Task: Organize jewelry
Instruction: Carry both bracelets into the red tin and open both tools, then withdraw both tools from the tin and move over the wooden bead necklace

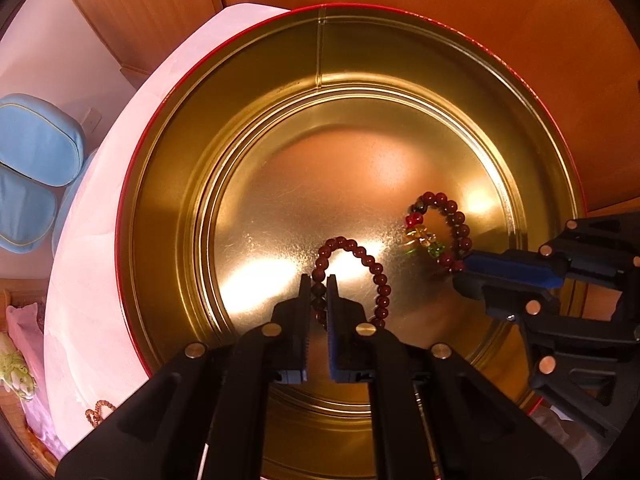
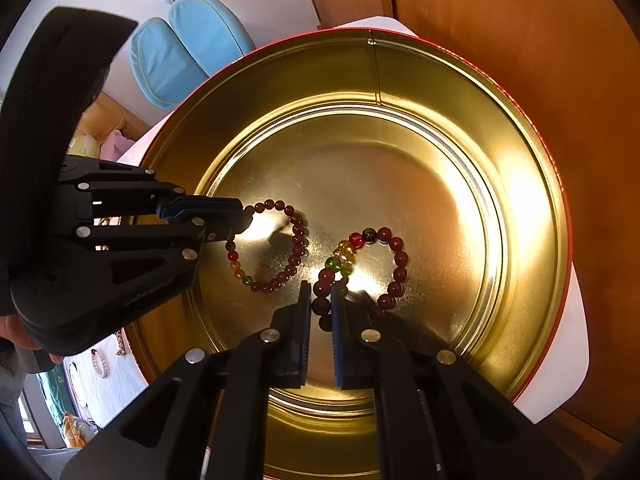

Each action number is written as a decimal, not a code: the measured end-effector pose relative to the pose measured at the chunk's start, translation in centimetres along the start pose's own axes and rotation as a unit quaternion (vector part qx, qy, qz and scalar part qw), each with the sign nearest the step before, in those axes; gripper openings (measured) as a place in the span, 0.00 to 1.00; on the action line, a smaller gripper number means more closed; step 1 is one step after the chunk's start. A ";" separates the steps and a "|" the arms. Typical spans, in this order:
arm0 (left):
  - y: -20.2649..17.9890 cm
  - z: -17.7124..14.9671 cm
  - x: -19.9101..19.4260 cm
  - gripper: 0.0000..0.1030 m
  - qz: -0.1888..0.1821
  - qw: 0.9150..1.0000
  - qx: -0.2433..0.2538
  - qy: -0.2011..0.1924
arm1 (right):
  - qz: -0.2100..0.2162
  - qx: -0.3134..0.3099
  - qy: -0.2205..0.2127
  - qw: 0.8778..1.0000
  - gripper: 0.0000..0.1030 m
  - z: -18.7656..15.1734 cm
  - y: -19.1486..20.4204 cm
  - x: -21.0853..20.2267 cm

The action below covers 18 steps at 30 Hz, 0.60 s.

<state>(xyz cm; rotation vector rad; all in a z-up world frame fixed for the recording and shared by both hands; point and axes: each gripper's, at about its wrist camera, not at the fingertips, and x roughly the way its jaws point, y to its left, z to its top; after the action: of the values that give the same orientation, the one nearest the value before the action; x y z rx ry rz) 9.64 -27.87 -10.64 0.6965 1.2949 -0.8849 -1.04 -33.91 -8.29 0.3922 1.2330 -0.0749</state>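
Observation:
A round gold tin [image 1: 168,208] with a red rim fills both views, also in the right wrist view [image 2: 520,208]. My left gripper [image 1: 319,282] is shut on a dark red bead bracelet [image 1: 372,268] low over the tin floor; it also shows in the right wrist view [image 2: 245,222], with that bracelet [image 2: 296,240]. My right gripper [image 2: 321,290] is shut on a second bracelet [image 2: 396,268] of dark red beads with yellow, green and red glass beads. It also shows in the left wrist view [image 1: 460,270], with its bracelet [image 1: 456,220].
The tin stands on a white cloth [image 1: 100,264] over a table. Another brown bead string [image 1: 98,410] lies on the cloth by the tin. A pale bracelet [image 2: 100,362] lies on the cloth too. Wooden panels [image 1: 480,8] stand behind. Blue cushions [image 1: 36,140] are off to the left.

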 end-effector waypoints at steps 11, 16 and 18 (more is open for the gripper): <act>-0.2 -0.7 -2.4 0.75 0.048 0.998 -0.001 -0.037 | -0.038 -0.005 -0.109 0.993 0.86 -1.4 0.4 -4.8; -0.5 -1.1 -2.8 0.75 0.053 0.998 -0.009 -0.043 | -0.051 -0.005 -0.112 0.992 0.88 -1.7 0.7 -5.5; -0.3 -1.5 -3.6 0.75 0.050 0.997 -0.016 -0.054 | -0.050 0.000 -0.117 0.992 0.89 -1.5 0.8 -5.8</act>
<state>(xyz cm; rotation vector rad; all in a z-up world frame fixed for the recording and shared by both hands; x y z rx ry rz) 8.45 -26.17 -7.31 0.6738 1.1660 -0.8091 -4.16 -33.58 -3.08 0.3111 1.0211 -0.2008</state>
